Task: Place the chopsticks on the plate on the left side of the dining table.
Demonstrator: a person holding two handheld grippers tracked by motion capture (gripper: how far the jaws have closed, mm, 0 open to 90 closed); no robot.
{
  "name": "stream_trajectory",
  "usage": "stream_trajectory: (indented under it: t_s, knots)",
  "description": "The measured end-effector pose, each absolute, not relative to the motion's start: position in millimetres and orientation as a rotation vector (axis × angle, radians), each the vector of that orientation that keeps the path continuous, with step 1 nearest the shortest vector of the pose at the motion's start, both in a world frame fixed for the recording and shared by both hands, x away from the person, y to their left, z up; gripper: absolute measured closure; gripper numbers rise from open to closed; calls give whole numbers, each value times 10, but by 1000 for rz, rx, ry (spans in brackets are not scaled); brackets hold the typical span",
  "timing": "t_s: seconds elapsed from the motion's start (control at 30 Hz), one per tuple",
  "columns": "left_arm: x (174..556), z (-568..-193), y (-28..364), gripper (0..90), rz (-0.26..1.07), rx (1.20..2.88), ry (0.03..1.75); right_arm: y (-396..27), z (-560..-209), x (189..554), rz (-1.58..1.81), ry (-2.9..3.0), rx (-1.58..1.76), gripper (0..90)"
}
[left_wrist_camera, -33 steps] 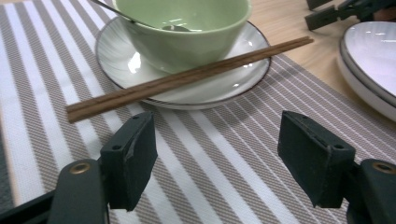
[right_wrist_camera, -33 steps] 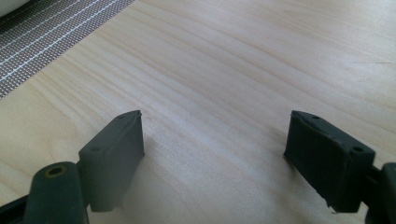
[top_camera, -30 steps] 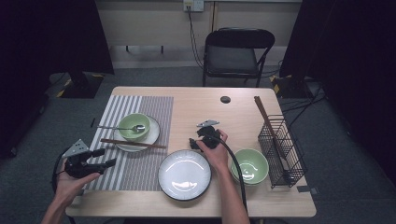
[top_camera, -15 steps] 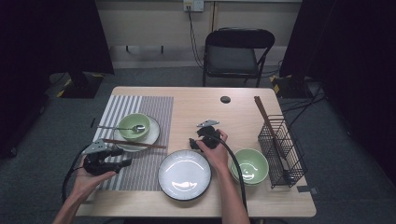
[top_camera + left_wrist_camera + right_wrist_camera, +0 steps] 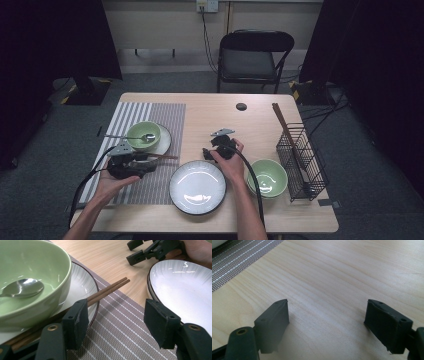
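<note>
high view: the left gripper (image 5: 150,161) lies over the striped mat (image 5: 150,186), at the near ends of the chopsticks (image 5: 162,156) that rest on the rim of the small plate (image 5: 164,142). the hand and the gripper's black body hide those near ends, and the jaws are too small and dark here to read.

left gripper view: the left gripper (image 5: 116,320) has its jaws fairly wide apart, having just been closing. the chopsticks (image 5: 110,290) run past the outer side of the left pad, not between the pads; mat (image 5: 120,327) alone shows in the gap. whether the pad touches the sticks cannot be told. their lower ends vanish behind the jaw at the frame's bottom edge. the green bowl (image 5: 57,272) with a spoon (image 5: 23,287) is cut off at top and left, and it covers most of the small plate (image 5: 83,287). the white plate (image 5: 185,287) is cut off at right. the right gripper (image 5: 136,250) shows at the top edge, partly cropped.

right gripper view: the right gripper (image 5: 327,315) has its jaws wide apart over bare table (image 5: 342,272), nothing between them. a corner of the mat (image 5: 234,260) shows at upper left.

high view, right side: the right gripper (image 5: 212,150) sits just behind the white plate (image 5: 197,187), its tips lost in shadow. a second bowl (image 5: 267,176) is near a wire basket (image 5: 302,160).
</note>
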State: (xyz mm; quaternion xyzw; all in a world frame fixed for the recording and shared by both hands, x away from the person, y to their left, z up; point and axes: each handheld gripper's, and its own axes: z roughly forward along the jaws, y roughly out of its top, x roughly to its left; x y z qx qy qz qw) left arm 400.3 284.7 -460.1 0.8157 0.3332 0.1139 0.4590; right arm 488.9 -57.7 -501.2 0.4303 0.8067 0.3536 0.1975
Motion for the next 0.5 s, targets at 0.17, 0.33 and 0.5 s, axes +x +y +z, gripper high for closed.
stream_trajectory:
  t_s: [0.17, 0.33, 0.5]
  knots:
    - [4052, -4628, 2812, 358, 281, 2012, 817, -576, -5012, 4889, 990, 2258, 1205, 187]
    - [4096, -4637, 2834, 351, 283, 2017, 826, -576, -5012, 4889, 990, 2258, 1205, 187]
    - [4097, -4625, 2831, 344, 280, 2028, 809, -576, -5012, 4889, 990, 2258, 1205, 187]
